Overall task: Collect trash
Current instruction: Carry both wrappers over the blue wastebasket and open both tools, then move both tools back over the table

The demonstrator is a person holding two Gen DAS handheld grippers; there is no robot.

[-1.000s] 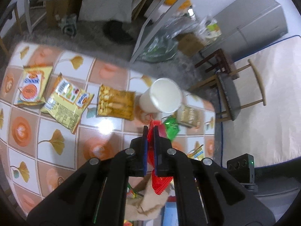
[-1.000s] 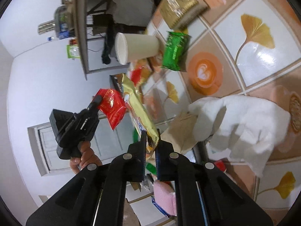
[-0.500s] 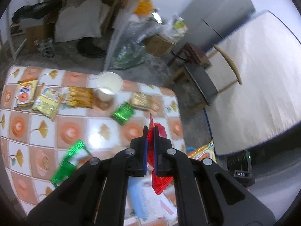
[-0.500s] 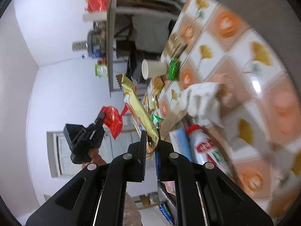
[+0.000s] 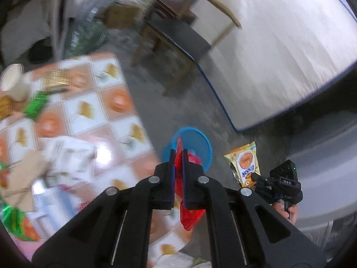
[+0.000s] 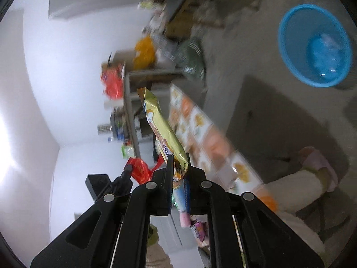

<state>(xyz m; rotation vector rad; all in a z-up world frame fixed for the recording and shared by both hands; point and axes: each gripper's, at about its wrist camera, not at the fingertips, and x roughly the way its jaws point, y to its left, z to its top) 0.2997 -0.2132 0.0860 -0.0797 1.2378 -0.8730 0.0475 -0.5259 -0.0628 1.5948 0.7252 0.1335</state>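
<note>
1. The table with the orange and white tiles filled most of the left wrist view a second ago. Now it sits on the left side only, and grey floor shows on the right.
2. A blue basket has come into view. It stands on the floor just past the near right corner of the table. In the right wrist view the same blue basket is far off at the top right, with a bit of blue plastic inside it.
3. The left gripper now points out over the basket, not over the table. Its two fingers are pressed close together on a red wrapper. The wrapper is shiny and crinkled, and it pokes out above and below the fingers.
4. The right gripper was over the table before. Now it looks out over the floor, with the table edge just beside it. It squeezes a yellow snack bag by its bottom end. The bag is long and shiny, stands up tilted, and has orange print on it.
5. In the left wrist view the same yellow snack bag hangs to the right of the basket.
6. A white paper cup, a green wrapper and a crumpled white tissue lie on the table, all blurry.
</note>
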